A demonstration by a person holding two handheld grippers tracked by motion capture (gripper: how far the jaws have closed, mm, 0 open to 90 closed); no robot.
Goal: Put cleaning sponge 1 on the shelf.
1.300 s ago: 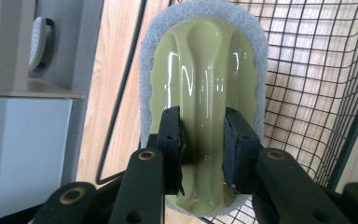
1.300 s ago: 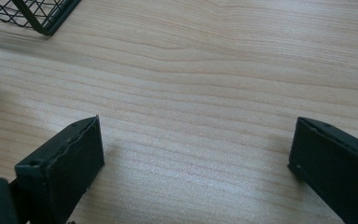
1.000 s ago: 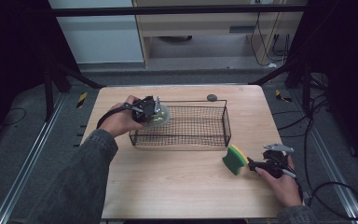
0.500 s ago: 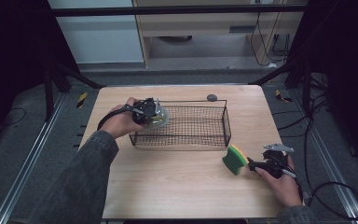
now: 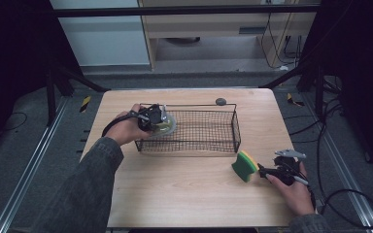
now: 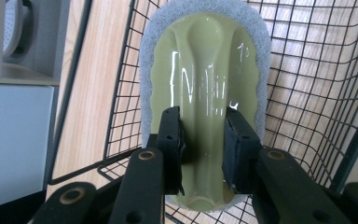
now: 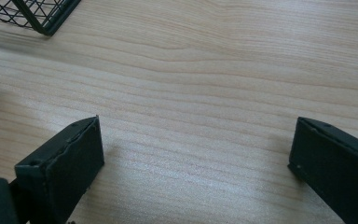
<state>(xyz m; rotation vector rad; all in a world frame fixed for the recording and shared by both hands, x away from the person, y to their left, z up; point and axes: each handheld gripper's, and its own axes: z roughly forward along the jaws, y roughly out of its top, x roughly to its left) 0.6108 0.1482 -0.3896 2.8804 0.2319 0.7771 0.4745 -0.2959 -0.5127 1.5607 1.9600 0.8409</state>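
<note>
Scrubber (image 6: 204,100) inside wire basket (image 5: 209,131), pinched in left claw (image 6: 201,149); right claw (image 7: 196,172) wide, empty.

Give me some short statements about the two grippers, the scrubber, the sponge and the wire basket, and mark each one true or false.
1. The left gripper is shut on the scrubber. True.
2. The scrubber is held over the left end of the wire basket. True.
3. The right gripper is shut on the sponge. False: its jaws stand wide open over bare table, with the sponge beside it.
4. The sponge lies inside the basket. False: it is on the table, outside the basket's right front corner.
</note>
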